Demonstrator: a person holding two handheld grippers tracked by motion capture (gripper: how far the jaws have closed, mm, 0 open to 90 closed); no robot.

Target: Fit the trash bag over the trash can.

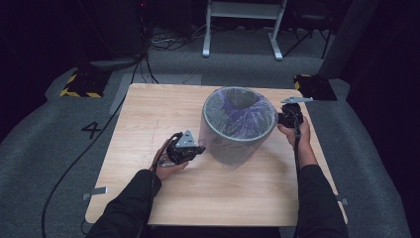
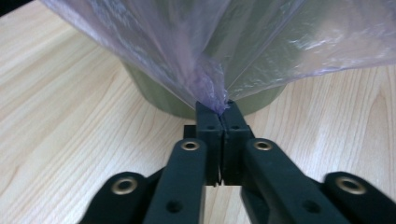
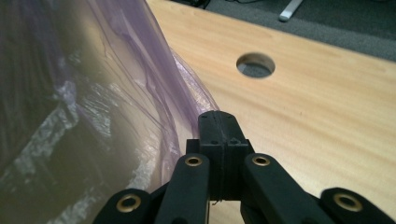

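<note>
A grey round bin [image 1: 233, 148] stands upright right of the middle of the wooden table [image 1: 148, 114], with a thin purple plastic bag [image 1: 240, 111] pulled over its rim and down its sides. My left gripper [image 1: 199, 148] is low at the bin's near left side. Its jaws [image 2: 222, 109] are shut on a gathered pinch of the bag [image 2: 205, 56], which fans upward and taut from them. My right gripper [image 1: 281, 118] is at the bin's right side, just under the rim. It [image 3: 218, 119] is shut, with the bag's film [image 3: 154, 88] running into its tips.
A round hole [image 3: 255, 65] is cut in the table beyond the right gripper. Grey carpet surrounds the table. A white frame's legs [image 1: 205, 34] and cables [image 1: 163, 42] lie behind it, and a yellow-and-black base [image 1: 81, 84] sits at the back left.
</note>
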